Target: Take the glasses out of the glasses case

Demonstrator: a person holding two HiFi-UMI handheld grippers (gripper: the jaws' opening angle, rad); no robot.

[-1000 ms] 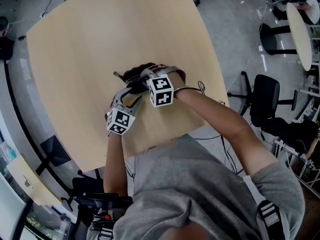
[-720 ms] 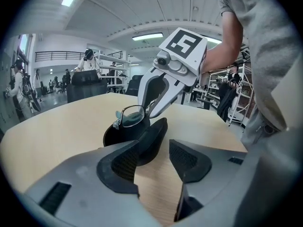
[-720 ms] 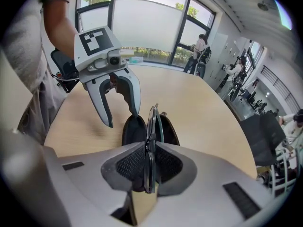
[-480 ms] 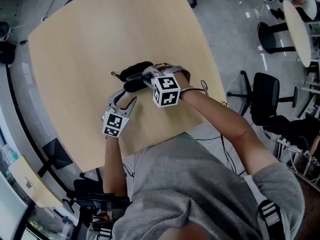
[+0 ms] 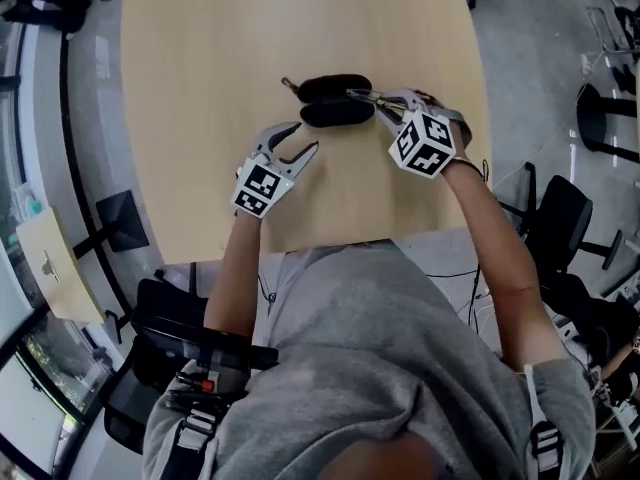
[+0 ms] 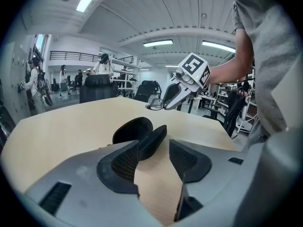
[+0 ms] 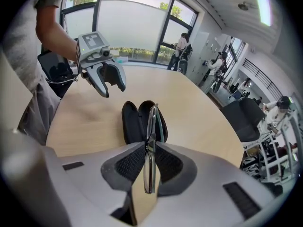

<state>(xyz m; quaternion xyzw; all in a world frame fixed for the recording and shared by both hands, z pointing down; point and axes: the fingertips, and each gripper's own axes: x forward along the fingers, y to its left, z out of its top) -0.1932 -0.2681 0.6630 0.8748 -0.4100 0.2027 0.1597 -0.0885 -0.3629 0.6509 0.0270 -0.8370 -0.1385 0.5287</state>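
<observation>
Glasses pinched in right claw, clear of open case.

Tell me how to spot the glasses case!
Find the big pale wooden table. On the person's side of it, just beyond the left gripper and beside the right gripper, lies the glasses case. It is black, oval and open like a clamshell, the only dark thing resting on the wood; the thin glasses are pinched in the right gripper.

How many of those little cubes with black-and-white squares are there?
2. One cube sits on the left gripper, open and empty; the other on the right gripper, which pinches the glasses by the open case. None seems hidden.
</observation>
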